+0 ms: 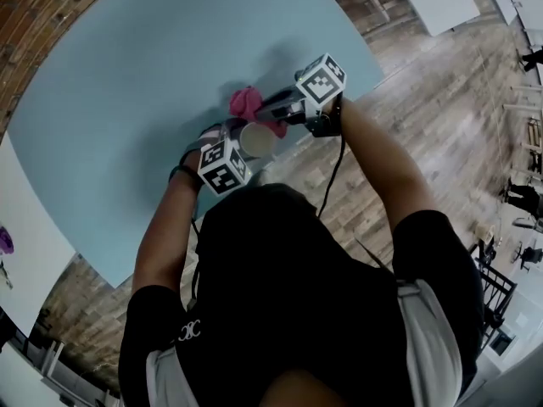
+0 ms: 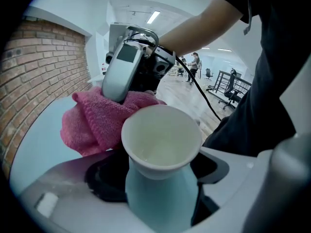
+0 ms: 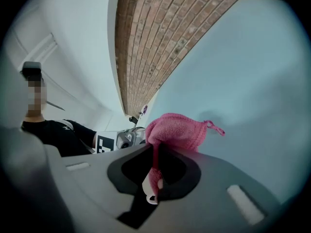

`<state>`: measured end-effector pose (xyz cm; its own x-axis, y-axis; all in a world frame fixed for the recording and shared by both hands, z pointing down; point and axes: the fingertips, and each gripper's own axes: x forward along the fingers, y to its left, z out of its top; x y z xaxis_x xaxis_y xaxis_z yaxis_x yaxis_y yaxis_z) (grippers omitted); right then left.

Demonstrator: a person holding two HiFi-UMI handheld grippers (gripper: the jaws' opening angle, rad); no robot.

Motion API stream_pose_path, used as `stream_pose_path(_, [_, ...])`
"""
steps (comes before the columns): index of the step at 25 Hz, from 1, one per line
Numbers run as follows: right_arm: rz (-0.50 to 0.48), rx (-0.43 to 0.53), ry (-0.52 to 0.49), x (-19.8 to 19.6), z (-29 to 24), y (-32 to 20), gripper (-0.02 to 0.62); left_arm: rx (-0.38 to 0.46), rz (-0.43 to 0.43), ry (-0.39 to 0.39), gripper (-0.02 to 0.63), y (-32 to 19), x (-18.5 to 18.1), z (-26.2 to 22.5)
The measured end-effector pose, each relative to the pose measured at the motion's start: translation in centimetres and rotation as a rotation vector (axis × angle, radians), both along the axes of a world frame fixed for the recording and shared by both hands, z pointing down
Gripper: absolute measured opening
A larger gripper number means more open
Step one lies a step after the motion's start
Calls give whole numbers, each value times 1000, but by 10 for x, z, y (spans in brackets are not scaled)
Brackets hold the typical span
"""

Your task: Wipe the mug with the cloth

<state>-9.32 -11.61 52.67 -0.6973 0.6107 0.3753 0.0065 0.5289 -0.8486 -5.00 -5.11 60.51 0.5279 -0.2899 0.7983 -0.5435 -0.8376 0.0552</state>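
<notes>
A pale blue mug (image 2: 163, 178) with a cream inside stands upright between the jaws of my left gripper (image 2: 160, 193), which is shut on its body. In the head view the mug (image 1: 257, 140) is held over the near edge of the table, with the left gripper (image 1: 222, 161) to its lower left. A pink cloth (image 2: 99, 118) presses against the mug's far rim. My right gripper (image 3: 153, 178) is shut on that cloth (image 3: 177, 130), and the bundle bulges past its jaws. In the head view the cloth (image 1: 247, 103) shows left of the right gripper (image 1: 284, 108).
The round light blue table (image 1: 153, 83) spreads out under both grippers, its edge near my body. Wooden floor (image 1: 441, 108) lies to the right, a brick wall (image 3: 160, 38) beyond the table. Office chairs and a railing (image 2: 233, 86) stand far off.
</notes>
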Motion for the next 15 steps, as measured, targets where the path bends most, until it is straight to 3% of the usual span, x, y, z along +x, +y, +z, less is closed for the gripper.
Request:
stream_pose_path(8, [-111,-57,84,-16,26,11,37,8,-12,-1,413,3,3,-1])
stream_pose_path(15, [-3,-131,131,-8,50,5,37,7,-32,-3,411,4,1,0])
